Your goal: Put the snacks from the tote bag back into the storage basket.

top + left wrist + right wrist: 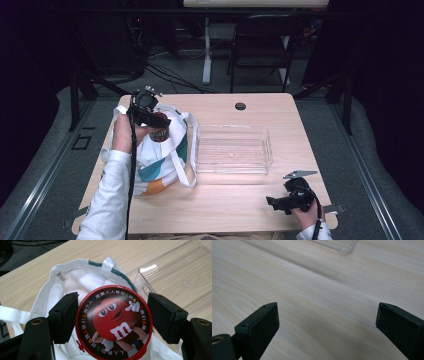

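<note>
High view first, and we start at the left. Our left gripper (156,121) is up over the white tote bag (159,160), which lies on the left part of the wooden table (225,200). It squeezes a round red candy tin (160,134) from both sides.

Left gripper view brings us close. We see the two black pads (63,317) press on the tin's edges. The lid (113,322) shows a red candy man with a white "m". The bag's open mouth (72,282) is right under the tin, so we think we are lifting the tin out of the bag.

Next to the bag, in the middle of the table, sits the clear plastic tray (234,150). We see nothing in it.

At the right, near the table's front edge, our right gripper (275,203) rests low. Its jaws are wide apart with nothing between them, just bare wood.

For the next move, we think the tin has to go over to the tray. We need to keep our squeeze tight, carry it clear of the bag's straps (192,145), and set it down flat before we let go.
</note>
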Demonstrator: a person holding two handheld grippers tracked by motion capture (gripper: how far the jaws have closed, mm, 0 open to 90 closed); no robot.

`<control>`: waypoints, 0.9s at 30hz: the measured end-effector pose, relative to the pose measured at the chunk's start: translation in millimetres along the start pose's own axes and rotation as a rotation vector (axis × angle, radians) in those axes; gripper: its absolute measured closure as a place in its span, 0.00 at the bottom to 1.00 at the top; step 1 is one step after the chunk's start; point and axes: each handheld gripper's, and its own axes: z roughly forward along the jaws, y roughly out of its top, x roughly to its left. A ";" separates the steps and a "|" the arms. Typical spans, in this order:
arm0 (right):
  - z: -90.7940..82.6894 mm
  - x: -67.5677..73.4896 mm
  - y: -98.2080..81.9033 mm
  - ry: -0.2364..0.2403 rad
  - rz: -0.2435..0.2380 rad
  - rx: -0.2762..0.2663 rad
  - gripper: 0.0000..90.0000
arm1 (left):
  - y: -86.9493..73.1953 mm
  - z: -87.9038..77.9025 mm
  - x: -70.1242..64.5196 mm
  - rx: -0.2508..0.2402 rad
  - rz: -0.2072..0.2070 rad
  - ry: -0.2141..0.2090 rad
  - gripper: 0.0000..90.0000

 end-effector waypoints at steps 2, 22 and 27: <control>0.0 0.0 0.0 0.000 0.000 0.000 0.05 | 2.8 0.2 -3.1 -0.008 0.004 -0.002 0.31; -0.4 -0.1 -0.1 0.001 0.001 -0.003 0.05 | 28.9 8.1 -38.8 -0.033 0.065 -0.057 0.31; -0.4 -0.4 -0.1 0.003 0.000 -0.003 0.05 | 34.7 11.8 -48.7 -0.033 0.083 -0.075 0.31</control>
